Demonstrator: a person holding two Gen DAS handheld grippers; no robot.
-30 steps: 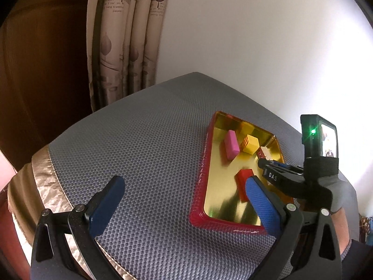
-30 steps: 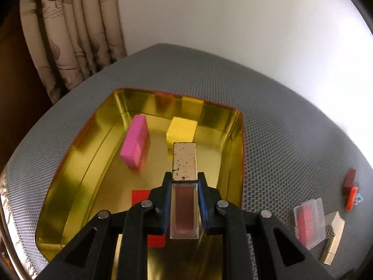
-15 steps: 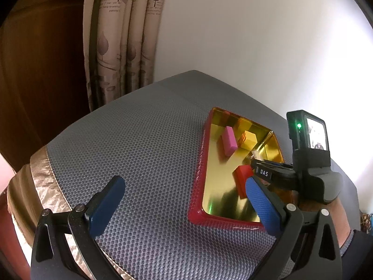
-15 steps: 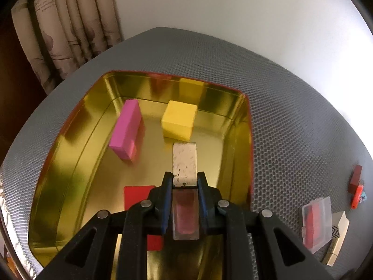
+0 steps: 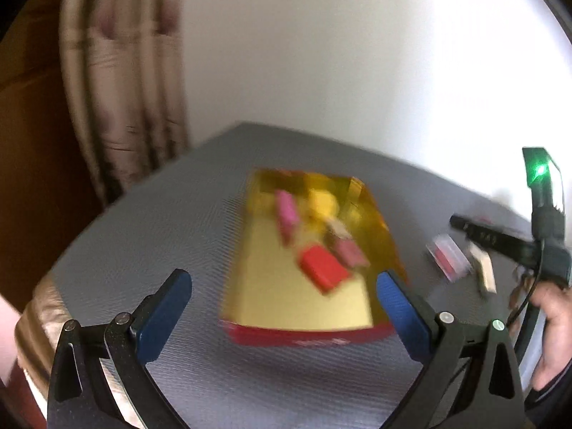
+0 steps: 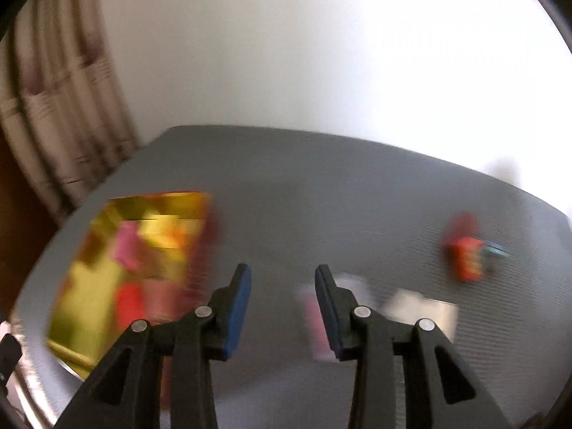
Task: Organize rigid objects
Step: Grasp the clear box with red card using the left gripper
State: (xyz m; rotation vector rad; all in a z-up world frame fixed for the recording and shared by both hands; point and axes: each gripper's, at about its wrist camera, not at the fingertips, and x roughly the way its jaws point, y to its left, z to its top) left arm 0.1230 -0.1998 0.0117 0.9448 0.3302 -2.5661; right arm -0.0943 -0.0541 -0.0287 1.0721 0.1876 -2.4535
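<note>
A second ago the right gripper was pinching a small clear case with a gold lid above the gold tray; now that case lies inside the tray beside the red block, and the gripper has swung off to the right over the grey bench, its fingers spread and holding nothing. Both views are smeared with motion, so fine detail is lost. The left gripper hovers short of the tray's near red wall, fingers wide apart and empty; the pink block and yellow block sit toward the far end of the tray. The next piece looks to be the clear plastic case with a pink insert, which lies on the bench just below and partly behind the right finger, slightly right of the gap rather than centred in it. Next to it lies a pale gold-edged case, and well apart to the right a red and orange piece. I would judge the clear case light, stiff and rather slick, liable to skid on the woven cover, so it is best taken across its narrow sides near the middle, with a modest squeeze so it does not crack.
</note>
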